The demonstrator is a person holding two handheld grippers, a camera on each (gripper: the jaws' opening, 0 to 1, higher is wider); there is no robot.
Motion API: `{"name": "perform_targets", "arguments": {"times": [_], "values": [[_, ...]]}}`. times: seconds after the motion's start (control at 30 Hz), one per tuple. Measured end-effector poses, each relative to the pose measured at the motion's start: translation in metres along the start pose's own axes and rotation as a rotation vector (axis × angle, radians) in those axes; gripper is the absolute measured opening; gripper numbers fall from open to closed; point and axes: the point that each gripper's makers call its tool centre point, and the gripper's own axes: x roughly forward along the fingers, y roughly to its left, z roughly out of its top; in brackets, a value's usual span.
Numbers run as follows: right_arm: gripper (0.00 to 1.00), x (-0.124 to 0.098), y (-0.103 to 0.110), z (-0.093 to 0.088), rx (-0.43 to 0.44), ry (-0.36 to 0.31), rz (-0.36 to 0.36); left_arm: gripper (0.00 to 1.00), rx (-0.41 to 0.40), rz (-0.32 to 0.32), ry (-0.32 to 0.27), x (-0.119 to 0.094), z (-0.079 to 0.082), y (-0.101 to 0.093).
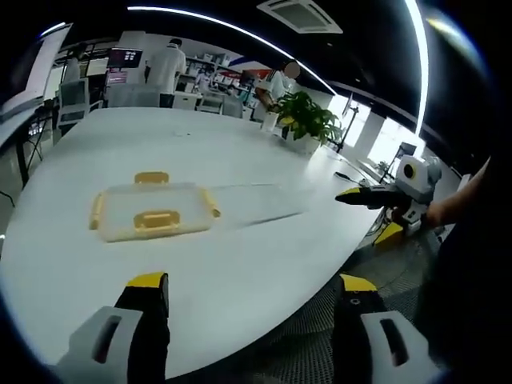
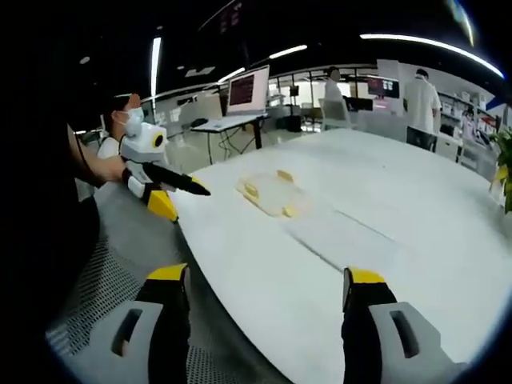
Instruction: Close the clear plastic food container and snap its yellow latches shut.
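Clear container with yellow latches lies on the white counter, apart from both spread, empty tongs, left tongs and right tongs; potted plant stands beyond, monitor behind.

Your container lies on the table, well ahead of both grippers; a plant stands behind it.
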Motion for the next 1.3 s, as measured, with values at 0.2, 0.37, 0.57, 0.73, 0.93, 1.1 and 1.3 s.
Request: {"name": "perform_targets", "arguments": {"times": [0.2, 0.37, 0.57, 0.73, 0.93, 1.1, 1.3], "values": [[0.75, -0.001, 0.005, 0.002, -0.018, -0.001, 0.024, 0.71, 0.036, 0.011, -0.044, -0.006, 0.011, 0.000], [0.82, -0.002, -0.006, -0.011, -0.101, 0.104, 0.001, 0.71, 0.039, 0.010, -0.023, -0.004, 0.008, 0.000], [0.81, -0.004, 0.001, -0.014, -0.148, 0.131, 0.052, 0.70, 0.029, 0.005, 0.007, -0.002, 0.002, 0.001], [0.82, -0.005, 0.003, -0.014, -0.200, 0.187, 0.087, 0.70, 0.025, -0.003, 0.022, -0.001, 0.000, -0.001], [0.77, -0.004, 0.006, -0.015, -0.213, 0.216, 0.098, 0.74, 0.019, -0.006, 0.009, -0.002, 0.003, -0.002], [0.75, -0.005, -0.003, -0.005, -0.139, 0.188, 0.076, 0.71, 0.017, -0.007, 0.042, -0.006, 0.003, -0.002], [0.73, -0.002, -0.002, 0.003, -0.113, 0.172, 0.067, 0.71, 0.019, 0.008, 0.038, -0.013, 0.009, 0.003]]}}
